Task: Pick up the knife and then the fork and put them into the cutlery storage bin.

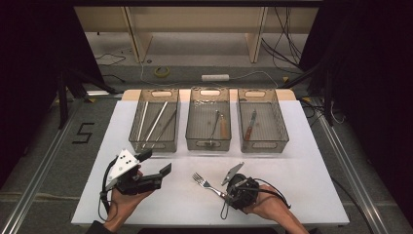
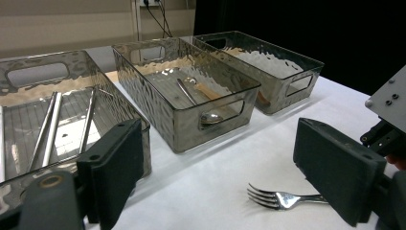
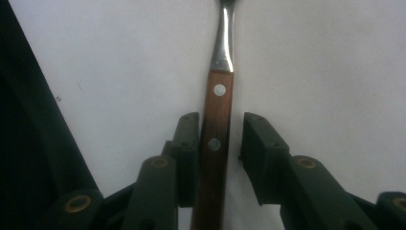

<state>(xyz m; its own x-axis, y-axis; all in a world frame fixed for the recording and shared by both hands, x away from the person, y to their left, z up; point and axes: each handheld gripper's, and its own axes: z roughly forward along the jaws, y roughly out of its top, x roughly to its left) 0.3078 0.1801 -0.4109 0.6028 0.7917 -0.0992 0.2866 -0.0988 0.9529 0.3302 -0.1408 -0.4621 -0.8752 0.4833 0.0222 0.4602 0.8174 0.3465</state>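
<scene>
White tabletop [image 1: 302,161], lower centre of the high view: fork [image 1: 207,185] lies tines toward upper left. Right gripper [image 3: 220,143] straddles its wooden handle along the long axis, jaws spread, one pad touching. Left gripper [image 1: 158,163], spread, sits farther off.

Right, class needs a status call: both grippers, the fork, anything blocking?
Left gripper open, empty. Right gripper straddles fork handle, gap on one side, not clamped. Fork flat on white table. Nothing in the way.
</scene>
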